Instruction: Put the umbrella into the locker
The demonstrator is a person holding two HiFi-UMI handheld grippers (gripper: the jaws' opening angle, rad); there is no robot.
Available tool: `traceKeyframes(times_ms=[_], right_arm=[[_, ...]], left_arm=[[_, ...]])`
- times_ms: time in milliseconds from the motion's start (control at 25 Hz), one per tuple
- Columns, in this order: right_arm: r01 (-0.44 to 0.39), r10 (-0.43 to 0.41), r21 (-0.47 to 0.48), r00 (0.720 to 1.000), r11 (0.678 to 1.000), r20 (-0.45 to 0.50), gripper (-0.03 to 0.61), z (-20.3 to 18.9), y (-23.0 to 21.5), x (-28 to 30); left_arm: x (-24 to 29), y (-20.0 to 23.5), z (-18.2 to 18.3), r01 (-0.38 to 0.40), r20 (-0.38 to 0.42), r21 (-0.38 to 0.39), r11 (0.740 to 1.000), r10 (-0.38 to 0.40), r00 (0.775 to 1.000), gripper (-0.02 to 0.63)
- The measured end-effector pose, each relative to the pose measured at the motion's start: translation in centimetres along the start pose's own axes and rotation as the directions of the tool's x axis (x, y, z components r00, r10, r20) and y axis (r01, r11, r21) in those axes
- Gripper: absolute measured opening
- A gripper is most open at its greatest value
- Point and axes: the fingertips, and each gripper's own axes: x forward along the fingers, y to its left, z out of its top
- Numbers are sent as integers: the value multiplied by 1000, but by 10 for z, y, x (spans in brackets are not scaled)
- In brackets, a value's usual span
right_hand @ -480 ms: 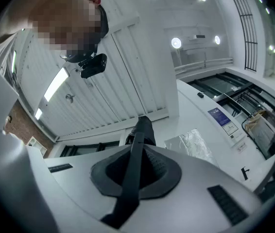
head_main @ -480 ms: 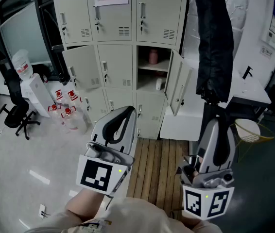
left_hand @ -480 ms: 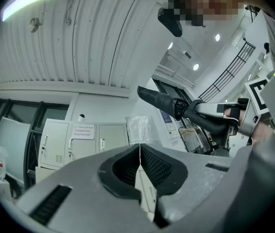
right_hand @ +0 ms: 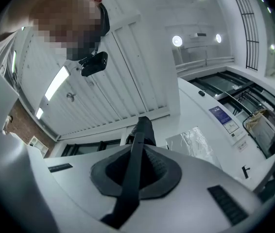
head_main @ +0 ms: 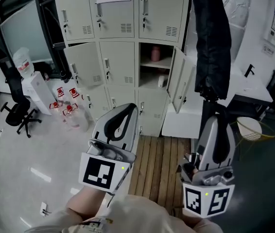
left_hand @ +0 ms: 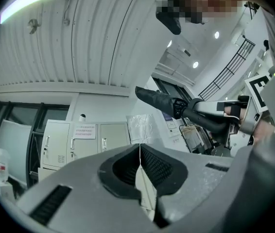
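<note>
Two grippers raised facing locker bank. Right gripper (head_main: 214,123) clamped on folded black umbrella (head_main: 210,42), upright at 1 o'clock, likely for carrying clear of floor. Left gripper (left_hand: 140,148) pinched together, empty. Open locker (head_main: 154,68) at 12 o'clock: pink object (head_main: 154,55) on upper shelf, small white object (head_main: 161,82) below; umbrella not yet inside

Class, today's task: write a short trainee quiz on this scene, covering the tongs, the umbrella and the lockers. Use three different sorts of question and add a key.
1. True or false: the right tongs are shut on the black umbrella.
2. Choose one: the left tongs are A) gripping a bottle, B) shut with nothing between them, C) wide open.
3. Fill the gap: the object on the upper shelf of the open locker is ___ in colour.

Key: 1 true; 2 B; 3 pink.
</note>
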Motion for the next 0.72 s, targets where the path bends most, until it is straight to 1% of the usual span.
traceKeyframes(times_ms=[320,560,720], right_arm=[[-17,19,44,999,999,-44,14,-9,-5,1],[-19,25,71,996,997,-81,14,-15,-18,-3],[-39,48,80,993,996,-109,14,-17,-29,-6]], left_arm=[[1,-4,-2,-17,-8,0,1000,17,1000,11],[3,-18,-6,-32,-24,3,999,32,999,11],[4,-28,-9,-52,-32,11,999,53,998,11]])
